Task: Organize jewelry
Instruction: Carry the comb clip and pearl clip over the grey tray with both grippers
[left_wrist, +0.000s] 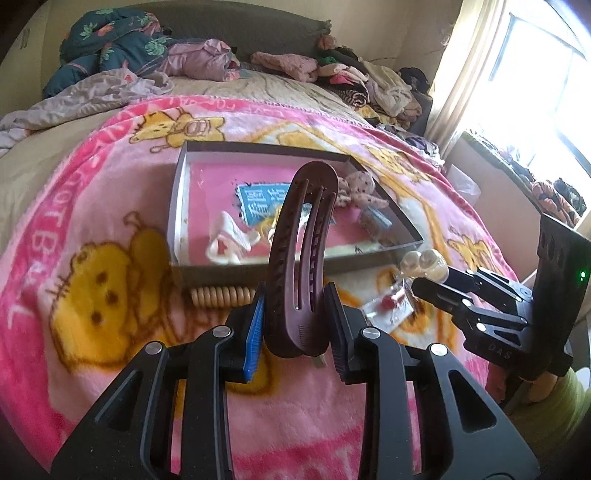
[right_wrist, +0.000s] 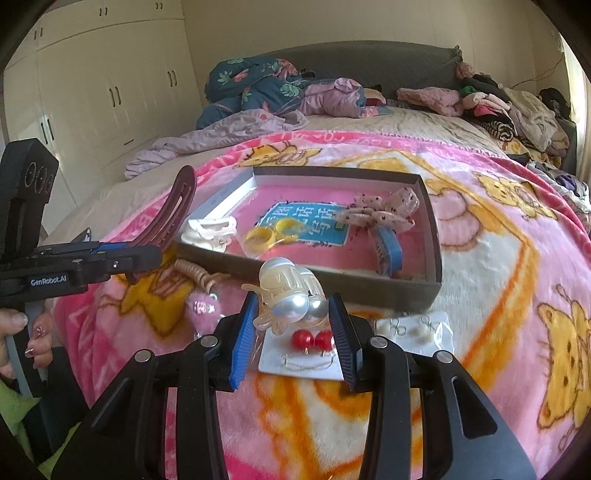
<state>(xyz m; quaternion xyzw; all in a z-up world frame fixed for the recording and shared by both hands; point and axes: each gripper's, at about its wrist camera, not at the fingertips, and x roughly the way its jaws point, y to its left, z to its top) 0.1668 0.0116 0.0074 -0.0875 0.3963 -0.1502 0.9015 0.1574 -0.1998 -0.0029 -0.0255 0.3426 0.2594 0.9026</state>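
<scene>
Left gripper (left_wrist: 295, 325) clamps a maroon clip (left_wrist: 301, 254) upright, long axis pointing up toward the box (left_wrist: 177, 206) just ahead. Right gripper (right_wrist: 293, 332) pinches a pearl clip (right_wrist: 291, 295), nearer the box's front wall.

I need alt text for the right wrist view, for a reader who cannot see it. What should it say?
The right gripper holds a cream pearl-topped claw hair clip above a pink cartoon blanket. Behind it, a shallow grey cardboard box holds hair accessories. At left, the left gripper grips a long curved maroon plastic hair clip.
</scene>
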